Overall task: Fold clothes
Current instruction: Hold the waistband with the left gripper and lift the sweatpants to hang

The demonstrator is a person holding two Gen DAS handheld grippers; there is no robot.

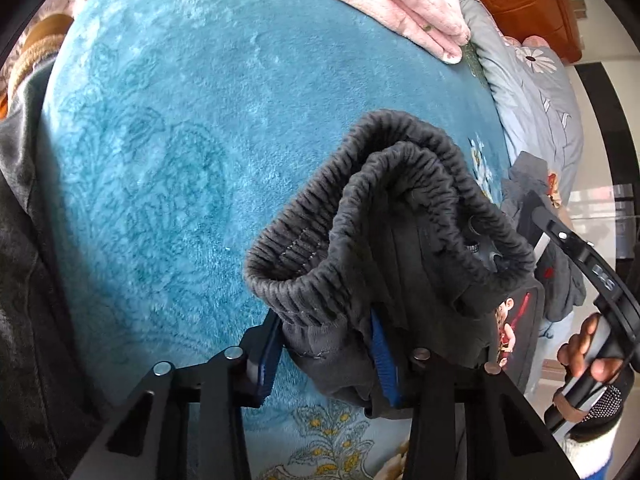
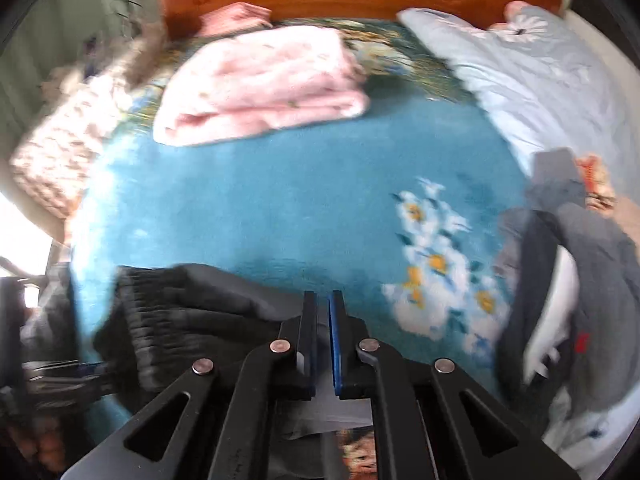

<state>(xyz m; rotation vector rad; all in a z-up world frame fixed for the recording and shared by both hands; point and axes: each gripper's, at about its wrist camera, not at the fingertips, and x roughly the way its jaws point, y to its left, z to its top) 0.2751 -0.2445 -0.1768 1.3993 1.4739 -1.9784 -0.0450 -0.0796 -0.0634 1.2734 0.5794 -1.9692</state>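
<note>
Dark trousers (image 1: 384, 240) are bunching by their waistband between the left gripper (image 1: 326, 354) fingers, clamped above the teal blanket (image 1: 192, 140), while the right gripper (image 2: 323, 340), blurred, is nearly closed on grey cloth.
</note>
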